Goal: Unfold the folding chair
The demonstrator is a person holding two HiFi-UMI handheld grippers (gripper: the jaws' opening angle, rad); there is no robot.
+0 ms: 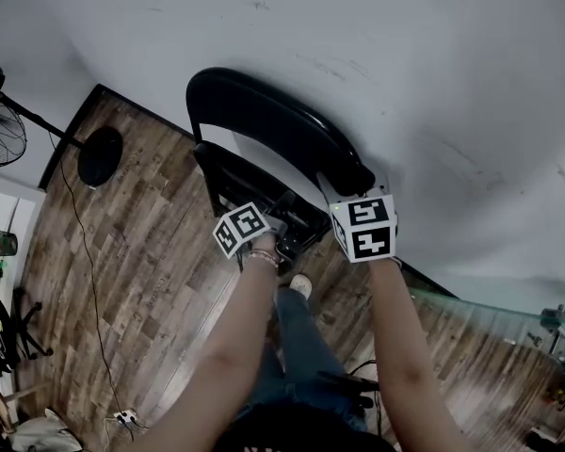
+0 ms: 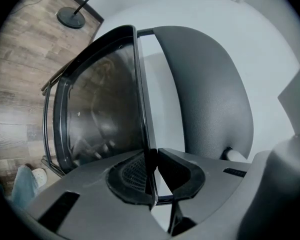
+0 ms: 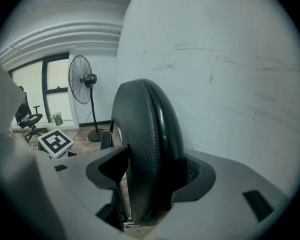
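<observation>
The black folding chair (image 1: 264, 121) stands folded, close to a white wall. My left gripper (image 2: 152, 181) is shut on the thin front rim of the upturned seat (image 2: 100, 114), and the rim runs up between its pads. In the head view this gripper (image 1: 282, 226) sits at the seat's lower edge, its marker cube (image 1: 241, 230) toward me. My right gripper (image 3: 150, 176) is shut on the padded backrest (image 3: 145, 134), both pads pressing its sides. The head view places it (image 1: 347, 191) at the backrest's right end (image 1: 344, 163).
A pedestal fan (image 1: 0, 130) with a round base (image 1: 101, 155) stands at the left, its cable trailing over the wooden floor (image 1: 141, 252) to a power strip (image 1: 124, 417). My leg and shoe (image 1: 301, 285) are below the chair. A glass tabletop (image 1: 490, 318) lies at the right.
</observation>
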